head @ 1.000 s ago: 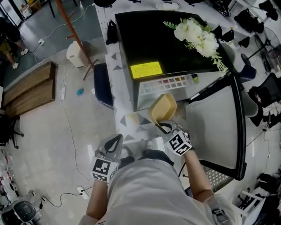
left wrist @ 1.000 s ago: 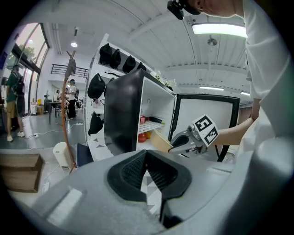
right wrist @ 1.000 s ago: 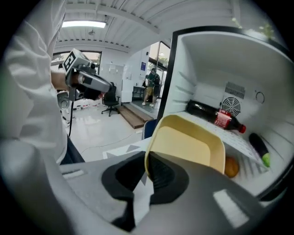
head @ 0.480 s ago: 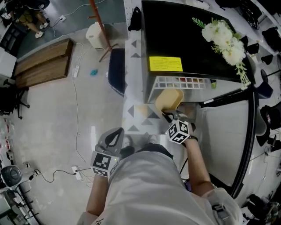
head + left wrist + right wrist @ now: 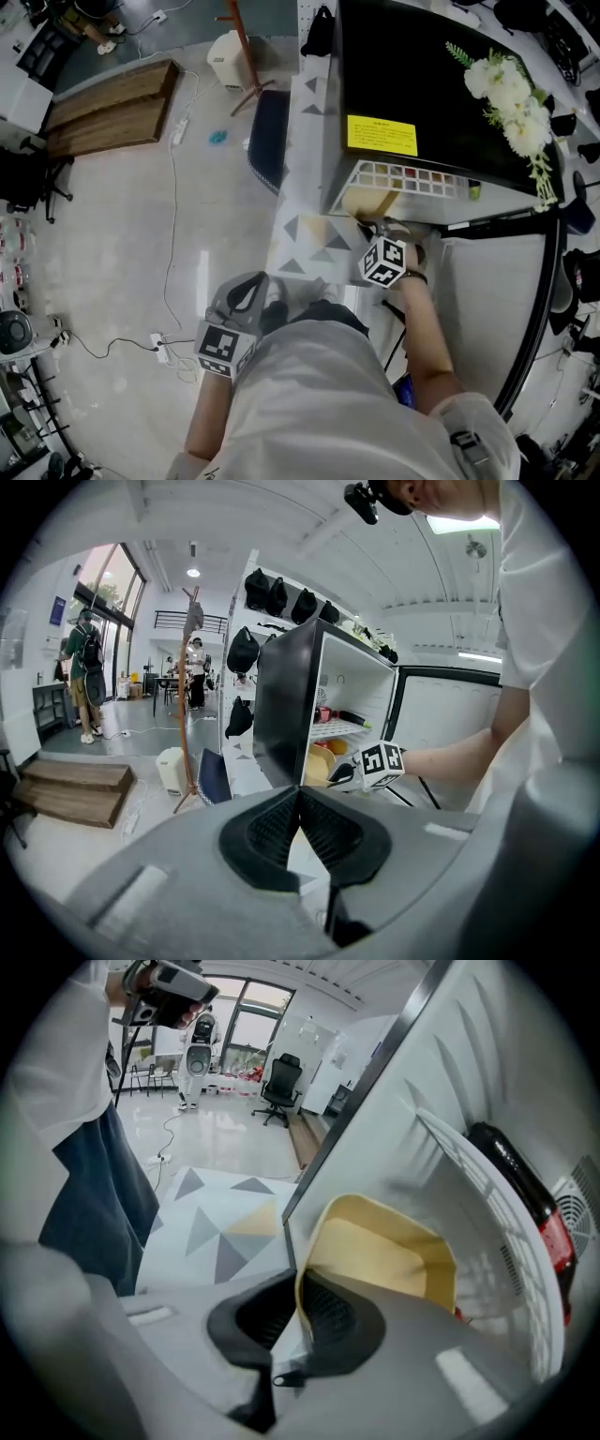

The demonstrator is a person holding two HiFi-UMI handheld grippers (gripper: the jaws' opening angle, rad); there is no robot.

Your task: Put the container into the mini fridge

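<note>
- Pinching the rim of the yellow container [image 5: 375,1260] between the pads of the right gripper [image 5: 298,1283], having just been easing the jaws very slightly apart.
- Holding the container tilted at the open front of the mini fridge [image 5: 412,75], partly under its black top, just beside the white wire shelf [image 5: 487,1213] inside.
- Keeping the left gripper [image 5: 300,797] well out in front of the mini fridge, pressing its jaws together on nothing.
- Showing a dark bottle [image 5: 511,1171] lying on that shelf and white flowers [image 5: 511,94] resting on the mini fridge's top.
</note>
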